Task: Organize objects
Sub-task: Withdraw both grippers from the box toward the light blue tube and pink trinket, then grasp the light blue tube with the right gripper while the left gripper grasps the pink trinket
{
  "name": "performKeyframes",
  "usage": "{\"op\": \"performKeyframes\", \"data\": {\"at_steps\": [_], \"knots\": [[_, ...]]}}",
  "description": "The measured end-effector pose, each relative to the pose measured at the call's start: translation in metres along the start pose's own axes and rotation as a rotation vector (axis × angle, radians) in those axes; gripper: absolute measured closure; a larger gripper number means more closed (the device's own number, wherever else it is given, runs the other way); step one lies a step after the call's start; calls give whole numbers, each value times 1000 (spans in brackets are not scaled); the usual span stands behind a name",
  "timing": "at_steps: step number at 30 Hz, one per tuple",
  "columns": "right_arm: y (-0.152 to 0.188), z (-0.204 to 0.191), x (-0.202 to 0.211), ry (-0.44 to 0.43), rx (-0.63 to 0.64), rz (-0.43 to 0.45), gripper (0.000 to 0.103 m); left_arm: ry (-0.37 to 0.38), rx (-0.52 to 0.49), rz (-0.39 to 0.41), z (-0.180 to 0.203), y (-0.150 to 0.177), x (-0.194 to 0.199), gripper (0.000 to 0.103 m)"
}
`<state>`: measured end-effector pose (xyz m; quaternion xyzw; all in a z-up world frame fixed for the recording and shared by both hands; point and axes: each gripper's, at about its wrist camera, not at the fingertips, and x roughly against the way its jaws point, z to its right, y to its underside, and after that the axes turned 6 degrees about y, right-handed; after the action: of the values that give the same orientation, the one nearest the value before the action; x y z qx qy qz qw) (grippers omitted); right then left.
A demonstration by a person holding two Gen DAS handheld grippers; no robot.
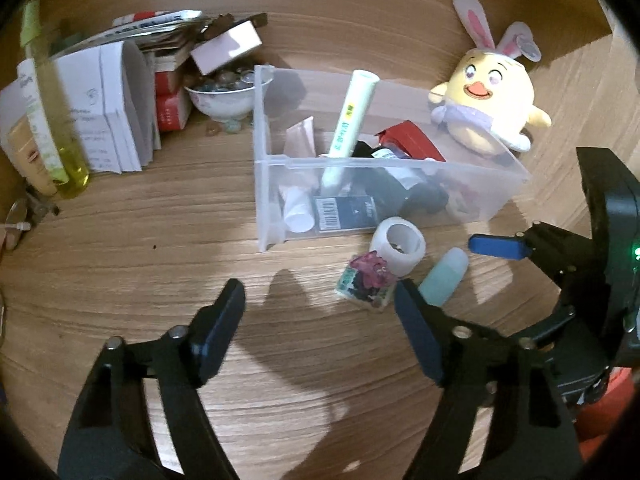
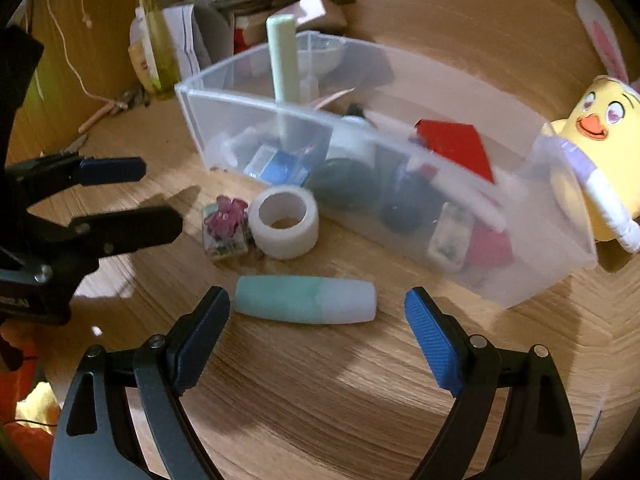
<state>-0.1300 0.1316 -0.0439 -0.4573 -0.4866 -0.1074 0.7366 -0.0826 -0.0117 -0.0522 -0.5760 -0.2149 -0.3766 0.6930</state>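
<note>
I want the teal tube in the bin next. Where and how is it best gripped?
Grip the teal tube mid-body, from above, probably with the right hand-held gripper. It lies flat and crosswise; pads on its long sides, away from the rounded ends.

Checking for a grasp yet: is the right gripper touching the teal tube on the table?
Apart. The right wrist view shows the right gripper open, bare wood between both pads and the teal tube.

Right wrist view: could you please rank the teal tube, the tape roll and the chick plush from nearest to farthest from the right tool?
1. Teal tube, lying just ahead of the open right tool.
2. Tape roll, behind it, left.
3. Chick plush, far right, beyond the bin.
</note>
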Motion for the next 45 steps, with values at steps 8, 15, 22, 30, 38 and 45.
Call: {"op": "performKeyframes", "data": {"at_steps": [8, 15, 22, 30, 38, 45], "knots": [[-3, -2, -7, 1, -15, 0, 17, 31, -35, -18, 13, -8, -15, 36], [-4, 1, -5, -6, -16, 19, 31, 53, -41, -49, 18, -14, -29, 48], [4, 5, 6, 2, -16, 37, 32, 95, -26, -57, 15, -13, -33, 65], [6, 17, 18, 0, -64, 53, 31, 89, -49, -37, 17, -13, -32, 84], [2, 23, 30, -2, -92, 87, 31, 27, -44, 8, 13, -13, -21, 85], [-1, 31, 43, -13, -117, 136, 31, 25, -13, 64, 9, -17, 1, 85]]}}
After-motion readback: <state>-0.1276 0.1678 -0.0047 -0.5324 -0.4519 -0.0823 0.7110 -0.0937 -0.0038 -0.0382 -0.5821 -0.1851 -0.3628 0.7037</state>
